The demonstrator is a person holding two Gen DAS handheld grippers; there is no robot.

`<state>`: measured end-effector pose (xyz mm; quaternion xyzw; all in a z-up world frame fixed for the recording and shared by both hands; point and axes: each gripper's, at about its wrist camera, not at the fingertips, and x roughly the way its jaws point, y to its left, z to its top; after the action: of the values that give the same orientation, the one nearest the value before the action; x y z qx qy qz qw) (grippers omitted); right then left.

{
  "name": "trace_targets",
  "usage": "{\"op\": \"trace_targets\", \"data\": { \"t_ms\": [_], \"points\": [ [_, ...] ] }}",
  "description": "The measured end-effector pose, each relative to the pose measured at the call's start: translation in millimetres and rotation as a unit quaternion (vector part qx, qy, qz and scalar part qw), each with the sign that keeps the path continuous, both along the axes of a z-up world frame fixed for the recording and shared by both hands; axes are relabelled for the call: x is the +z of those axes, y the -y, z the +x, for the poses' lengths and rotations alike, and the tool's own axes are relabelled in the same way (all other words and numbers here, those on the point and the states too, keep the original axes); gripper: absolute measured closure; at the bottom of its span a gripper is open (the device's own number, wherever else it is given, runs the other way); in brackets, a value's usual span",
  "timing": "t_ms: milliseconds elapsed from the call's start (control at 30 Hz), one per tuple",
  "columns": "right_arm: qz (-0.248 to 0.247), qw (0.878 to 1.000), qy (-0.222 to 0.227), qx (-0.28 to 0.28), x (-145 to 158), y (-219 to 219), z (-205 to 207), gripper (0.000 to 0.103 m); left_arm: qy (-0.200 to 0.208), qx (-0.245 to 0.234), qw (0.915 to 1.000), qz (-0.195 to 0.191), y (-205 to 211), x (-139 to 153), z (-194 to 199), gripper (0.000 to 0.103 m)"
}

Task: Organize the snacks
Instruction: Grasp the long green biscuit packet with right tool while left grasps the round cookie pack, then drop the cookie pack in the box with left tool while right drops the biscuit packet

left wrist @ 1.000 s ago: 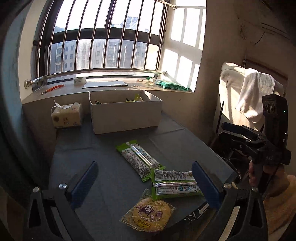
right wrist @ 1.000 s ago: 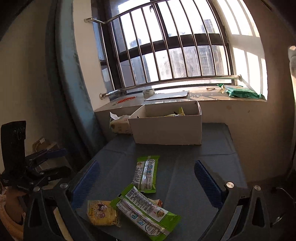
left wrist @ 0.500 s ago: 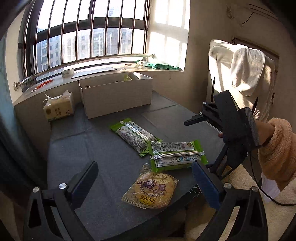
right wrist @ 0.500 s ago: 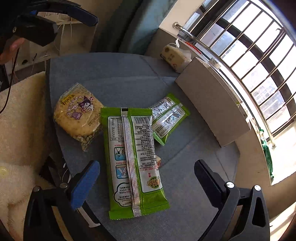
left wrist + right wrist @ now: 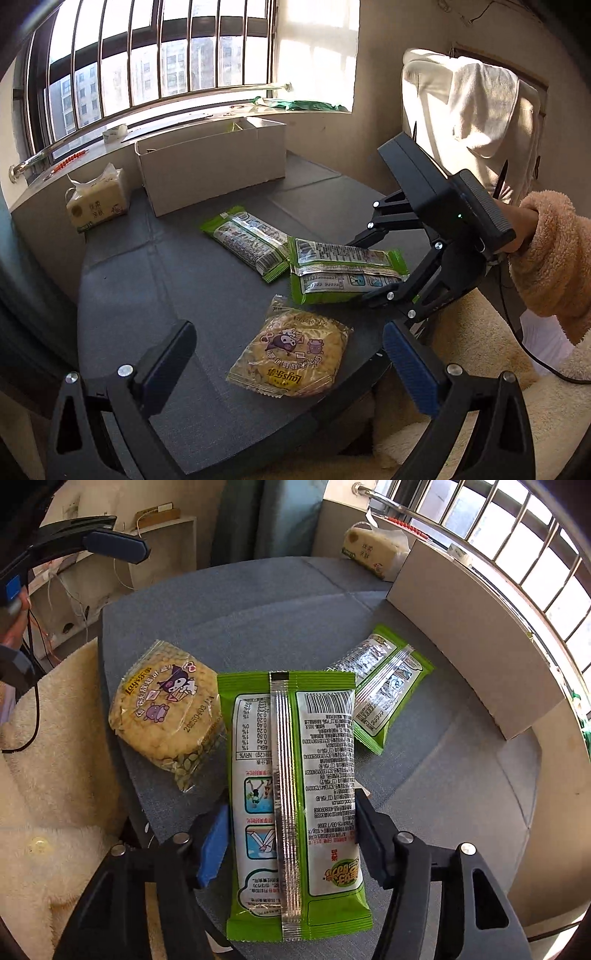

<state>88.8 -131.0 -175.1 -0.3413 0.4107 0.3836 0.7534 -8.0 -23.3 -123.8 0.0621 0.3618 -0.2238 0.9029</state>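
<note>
1. Closing in on the big green snack pack point(image 5: 293, 805), the right hand-held gripper point(image 5: 291, 834) had its two fingers on either side of the pack. Its jaws had just been closing with the pack between them, and the pads looked like they were touching the pack's edges, so it seemed to be pinching the pack.
2. That pack lay at the near edge of the dark surface point(image 5: 122, 295), with its far end resting on a second green pack point(image 5: 384, 686).
3. A round yellow cracker bag point(image 5: 291, 356) lay just beside the big pack, also near the edge.
4. The left hand-held gripper point(image 5: 291, 360) was spread wide and held nothing. It hung above the near part of the surface.
5. A white box point(image 5: 214, 170) stood at the far side by the window, well apart from the three snacks. Something yellow-green peeked out of it, but what it was could not be told.
6. Three snacks were outside the box, so most of the job looked not yet done. The first lift seemed to be just starting.
</note>
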Motion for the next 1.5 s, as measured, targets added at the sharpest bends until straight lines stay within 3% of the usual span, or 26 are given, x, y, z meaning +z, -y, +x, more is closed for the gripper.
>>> {"op": "trace_targets", "data": {
  "t_ms": [133,233,433,600,767,867,967,1033,1200,1267,1333,1400,1500],
  "points": [
    [0.026,0.999,0.012,-0.025,12,7,-8,0.038,-0.017,-0.018,0.9997,0.000,4,-7,7,0.000],
    [0.078,0.995,0.006,-0.067,30,20,-10,0.038,-0.022,-0.026,0.9991,0.026,12,-16,17,0.000],
    [0.198,0.972,0.002,-0.126,68,55,-20,0.037,-0.080,-0.069,0.9933,0.047,28,-44,44,0.000],
    [0.257,0.953,0.001,-0.163,80,79,-31,0.036,-0.114,-0.096,0.9865,0.069,37,-62,58,0.000],
    [0.247,0.952,-0.013,-0.177,72,91,-31,0.036,-0.145,-0.104,0.9815,0.069,35,-74,76,0.001],
    [0.252,0.950,-0.016,-0.182,69,93,-28,0.036,-0.134,-0.124,0.9774,0.106,41,-76,74,0.002],
    [0.261,0.947,-0.018,-0.184,69,94,-27,0.036,-0.125,-0.109,0.9813,0.098,38,-68,69,0.024],
    [0.265,0.945,-0.027,-0.187,67,93,-25,0.036,-0.123,-0.085,0.9837,0.100,34,-65,69,0.024],
    [0.274,0.940,-0.037,-0.199,66,92,-24,0.036,-0.093,-0.026,0.9952,0.019,7,-37,68,0.024],
    [0.293,0.933,-0.042,-0.205,68,94,-19,0.036,-0.067,0.015,0.9970,-0.037,-10,-15,67,0.024],
    [0.318,0.925,-0.044,-0.205,70,92,-15,0.036,-0.042,0.062,0.9913,-0.109,-26,5,69,0.024],
    [0.329,0.919,-0.048,-0.210,72,87,-6,0.036,-0.037,0.107,0.9793,-0.168,-41,19,77,0.024],
    [0.341,0.911,-0.033,-0.229,84,79,14,0.036,-0.015,0.142,0.9710,-0.192,-49,37,93,0.024]
  ]
}}
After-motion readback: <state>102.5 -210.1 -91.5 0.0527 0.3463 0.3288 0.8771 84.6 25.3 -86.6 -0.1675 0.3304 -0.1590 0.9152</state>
